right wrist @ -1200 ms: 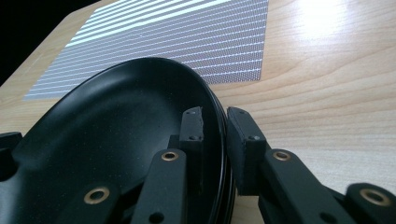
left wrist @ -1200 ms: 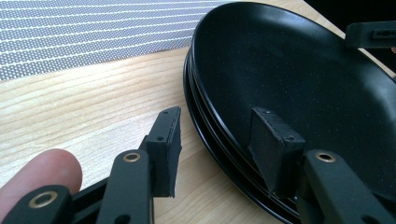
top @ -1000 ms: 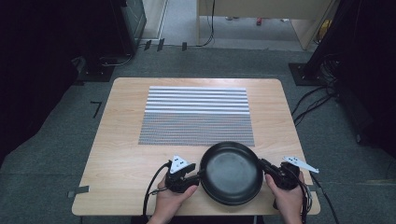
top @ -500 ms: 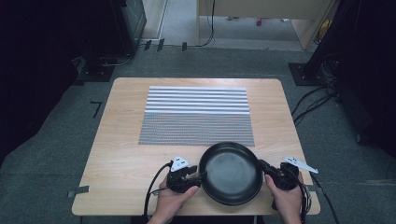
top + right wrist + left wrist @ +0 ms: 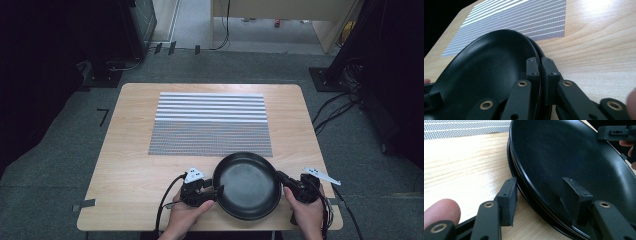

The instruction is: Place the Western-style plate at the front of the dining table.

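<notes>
Table (image 5: 125, 150): pale wood-grain top with rounded corners, centre of the high view, standing on grey carpet.
Mat (image 5: 210, 125): striped grey and white sheet, flat on the table's upper middle.
Pan (image 5: 247, 185): black, round, at the table's lower edge, its upper rim just over the mat's lower edge.

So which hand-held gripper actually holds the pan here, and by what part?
The right hand-held gripper clamps the black pan by its rim. The left hand-held gripper straddles the opposite rim, jaws just opening, pads apart.

pan (image 5: 564, 152): far rim cut off | person: forearms cut off
</notes>
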`<state>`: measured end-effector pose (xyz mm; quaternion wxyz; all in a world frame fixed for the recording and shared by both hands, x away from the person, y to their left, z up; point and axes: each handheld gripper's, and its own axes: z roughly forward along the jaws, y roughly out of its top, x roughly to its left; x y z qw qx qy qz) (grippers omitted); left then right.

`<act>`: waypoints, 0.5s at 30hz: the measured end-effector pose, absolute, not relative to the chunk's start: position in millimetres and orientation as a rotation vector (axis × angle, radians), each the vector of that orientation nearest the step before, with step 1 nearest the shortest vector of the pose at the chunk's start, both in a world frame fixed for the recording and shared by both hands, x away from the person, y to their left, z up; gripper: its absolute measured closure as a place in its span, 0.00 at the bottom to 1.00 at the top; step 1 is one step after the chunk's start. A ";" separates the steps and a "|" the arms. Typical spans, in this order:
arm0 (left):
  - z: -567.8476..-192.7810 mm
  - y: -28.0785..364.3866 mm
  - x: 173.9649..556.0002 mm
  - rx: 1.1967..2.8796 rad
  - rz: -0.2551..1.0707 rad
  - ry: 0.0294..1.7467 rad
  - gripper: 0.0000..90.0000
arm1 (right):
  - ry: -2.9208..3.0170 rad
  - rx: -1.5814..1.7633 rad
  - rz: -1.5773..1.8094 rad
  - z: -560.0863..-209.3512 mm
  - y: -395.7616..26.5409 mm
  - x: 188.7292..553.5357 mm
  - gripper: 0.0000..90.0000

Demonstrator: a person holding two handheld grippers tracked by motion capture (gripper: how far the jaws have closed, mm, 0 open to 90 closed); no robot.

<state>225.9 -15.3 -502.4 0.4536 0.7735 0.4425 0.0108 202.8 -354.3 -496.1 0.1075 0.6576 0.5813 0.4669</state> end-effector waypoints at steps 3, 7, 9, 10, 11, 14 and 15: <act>-500.9 -16.8 225.1 1.921 0.046 1.077 0.52 | 1.716 1.937 1.376 -496.6 -353.2 203.1 0.94; -499.9 -15.8 225.6 1.915 0.036 1.077 0.52 | 1.729 1.938 1.388 -498.0 -350.4 203.7 0.94; -499.7 -14.9 226.2 1.905 0.028 1.081 0.53 | 1.731 1.939 1.395 -498.7 -348.9 203.8 0.94; -499.4 -14.3 226.4 1.903 0.023 1.082 0.53 | 1.734 1.936 1.397 -499.3 -348.2 203.9 0.94; -499.3 -14.0 226.6 1.897 0.019 1.084 0.53 | 1.736 1.936 1.401 -499.8 -347.3 204.0 0.93; -498.2 -12.5 227.3 1.886 0.012 1.085 0.56 | 1.750 1.935 1.413 -501.3 -343.4 204.5 0.93; -497.8 -11.5 227.8 1.881 0.007 1.092 0.56 | 1.754 1.935 1.412 -501.5 -342.3 204.5 0.92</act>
